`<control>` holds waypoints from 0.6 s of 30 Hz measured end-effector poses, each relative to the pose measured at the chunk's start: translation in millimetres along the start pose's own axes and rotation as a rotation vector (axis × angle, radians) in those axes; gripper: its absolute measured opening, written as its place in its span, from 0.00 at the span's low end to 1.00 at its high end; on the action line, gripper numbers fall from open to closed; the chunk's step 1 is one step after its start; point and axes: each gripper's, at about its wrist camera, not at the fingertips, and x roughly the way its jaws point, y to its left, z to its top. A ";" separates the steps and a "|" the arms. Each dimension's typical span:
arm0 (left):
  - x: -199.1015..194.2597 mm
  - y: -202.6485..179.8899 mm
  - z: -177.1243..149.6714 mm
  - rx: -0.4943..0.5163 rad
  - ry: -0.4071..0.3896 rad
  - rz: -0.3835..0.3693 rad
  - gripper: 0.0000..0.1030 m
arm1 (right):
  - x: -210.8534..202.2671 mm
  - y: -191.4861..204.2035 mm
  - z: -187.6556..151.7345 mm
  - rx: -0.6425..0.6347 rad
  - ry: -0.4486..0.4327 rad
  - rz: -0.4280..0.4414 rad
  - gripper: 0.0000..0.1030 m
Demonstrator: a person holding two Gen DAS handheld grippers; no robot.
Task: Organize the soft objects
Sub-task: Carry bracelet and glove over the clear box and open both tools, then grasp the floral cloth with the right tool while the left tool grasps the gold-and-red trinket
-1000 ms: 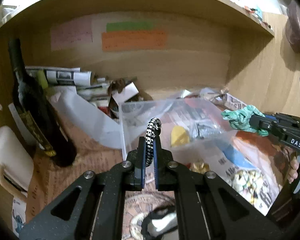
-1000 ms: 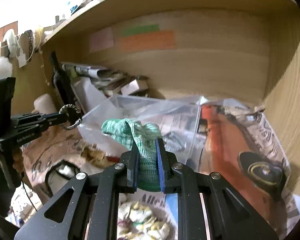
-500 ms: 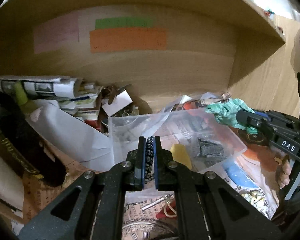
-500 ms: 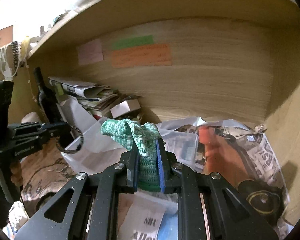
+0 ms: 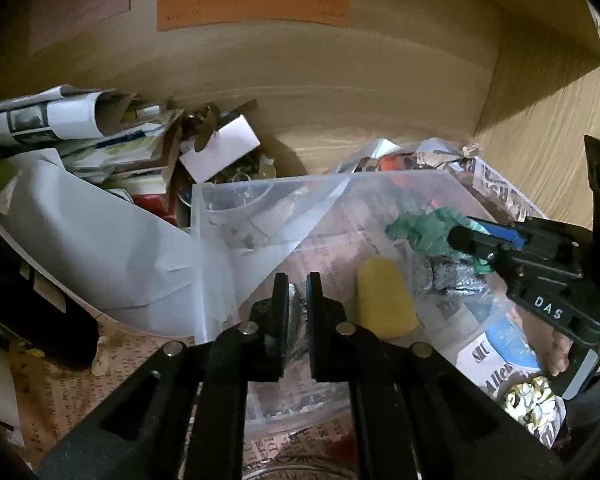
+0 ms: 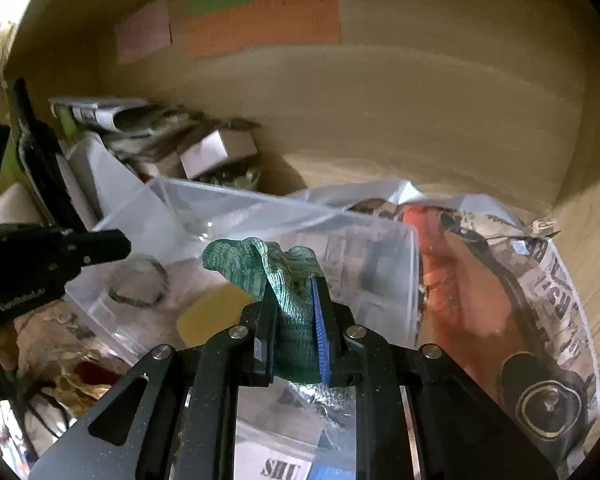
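A clear plastic box (image 5: 204,216) stands on the shelf; a yellow sponge (image 5: 384,300) and a dark crumpled item (image 5: 456,280) lie in it. My left gripper (image 5: 297,284) is over the box's near left part, its jaws slightly parted; the black-and-white braided band (image 6: 140,286) hangs just below its tips over the box, and whether the pads still touch it I cannot tell. My right gripper (image 6: 294,286) is shut on a green knitted cloth (image 6: 260,268) and holds it above the box's right side; it also shows in the left wrist view (image 5: 424,228).
Rolled newspapers (image 5: 52,120), a white card (image 5: 220,148) and white paper (image 5: 84,240) pile up at the back left. A dark bottle (image 6: 40,152) stands at the left. Newspaper sheets (image 6: 540,288) cover the right. The wooden back wall (image 5: 340,80) is close.
Both grippers moved forward into the shelf, over the clear box. The left jaws parted a little and the braided band now hangs lower. The right still grips the green cloth.
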 end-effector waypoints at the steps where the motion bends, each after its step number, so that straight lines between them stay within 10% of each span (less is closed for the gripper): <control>1: 1.0 -0.4 -0.5 0.001 0.003 0.001 0.06 | 2.6 0.5 -0.8 -0.003 0.010 0.003 0.15; 7: 1.8 -1.7 -2.0 -0.001 0.013 -0.007 0.17 | 5.8 4.9 -5.0 -0.031 0.043 0.012 0.19; 18: -41.1 -9.8 -8.8 0.040 -0.091 0.011 0.55 | -23.2 12.1 -4.8 -0.053 -0.007 0.016 0.64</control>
